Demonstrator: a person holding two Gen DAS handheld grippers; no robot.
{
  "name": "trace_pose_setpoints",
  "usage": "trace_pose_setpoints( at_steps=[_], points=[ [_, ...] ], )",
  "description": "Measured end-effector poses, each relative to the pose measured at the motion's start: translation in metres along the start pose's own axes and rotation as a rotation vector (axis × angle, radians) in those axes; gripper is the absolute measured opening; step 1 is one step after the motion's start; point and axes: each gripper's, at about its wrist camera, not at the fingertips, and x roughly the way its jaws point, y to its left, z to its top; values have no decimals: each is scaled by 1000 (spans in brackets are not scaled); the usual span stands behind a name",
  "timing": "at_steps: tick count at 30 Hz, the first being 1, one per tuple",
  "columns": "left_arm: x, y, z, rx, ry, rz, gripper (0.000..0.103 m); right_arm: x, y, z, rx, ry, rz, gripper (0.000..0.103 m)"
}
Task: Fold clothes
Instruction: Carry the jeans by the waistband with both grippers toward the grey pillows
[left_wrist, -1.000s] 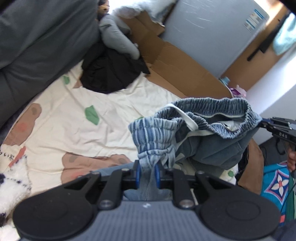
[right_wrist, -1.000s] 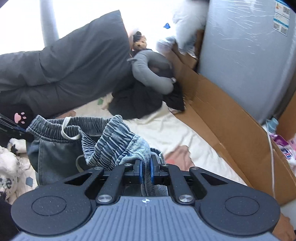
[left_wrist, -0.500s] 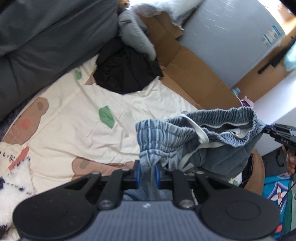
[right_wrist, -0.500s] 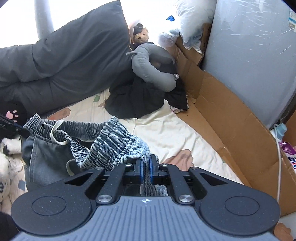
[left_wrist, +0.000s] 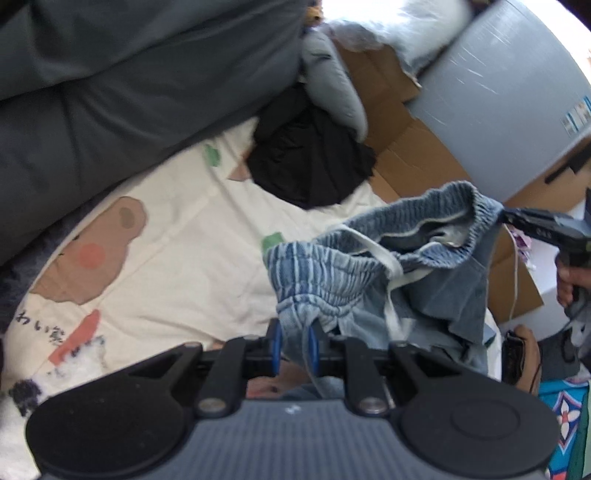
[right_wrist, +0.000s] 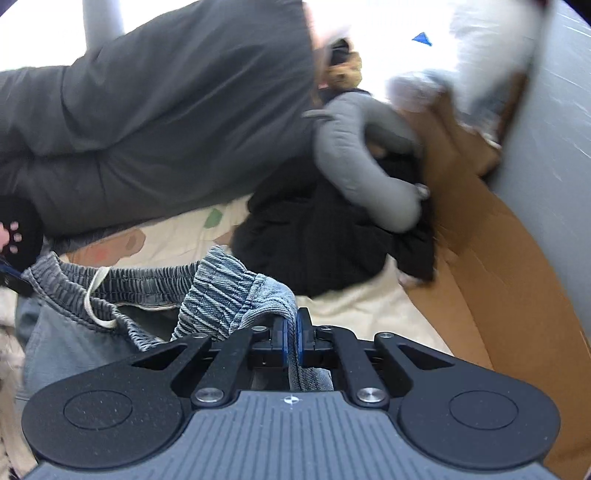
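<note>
Cream printed bedsheet (left_wrist: 177, 236), the landmark, spread flat. Dark grey pillows (left_wrist: 110, 92) along its far edge. Brown cardboard (right_wrist: 498, 258) flanking its right side. Black garment (left_wrist: 310, 162) heaped at its far corner, grey neck pillow (right_wrist: 354, 162) lying on top. Denim shorts (left_wrist: 369, 266) with elastic waistband and white drawstring, held above the sheet, stretched between both tongs. Left tongs (left_wrist: 293, 347) clamped on one waistband end; right tongs (right_wrist: 290, 341) pinched together on the other end.
</note>
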Motion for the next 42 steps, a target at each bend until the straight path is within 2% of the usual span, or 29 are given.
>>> trace_pose_setpoints(
  at_steps=[1,5,8,13,17,23,34,39,42],
  points=[
    [-1,8,1,-38,5,2,15,11,5,7,-24,8,12,2],
    [-11,25,0,-61,-5,20,15,46,20,32,-63,17,64,2],
    [-19,41,-1,-111,-32,69,15,69,32,49,-85,12,105,2],
    [-27,51,8,-116,-52,130,15,106,48,82,-141,33,119,2],
    [-26,63,14,-137,-70,191,15,133,52,107,-127,24,147,2],
    [-33,86,22,-163,-138,250,15,161,72,136,-179,9,166,2],
    [-57,130,20,-255,-235,339,14,197,110,178,-197,-23,188,2],
    [-42,156,18,-305,-211,360,14,231,124,179,-196,7,173,2],
    [-15,168,17,-348,-157,425,10,262,130,172,-185,38,143,2]
  ],
)
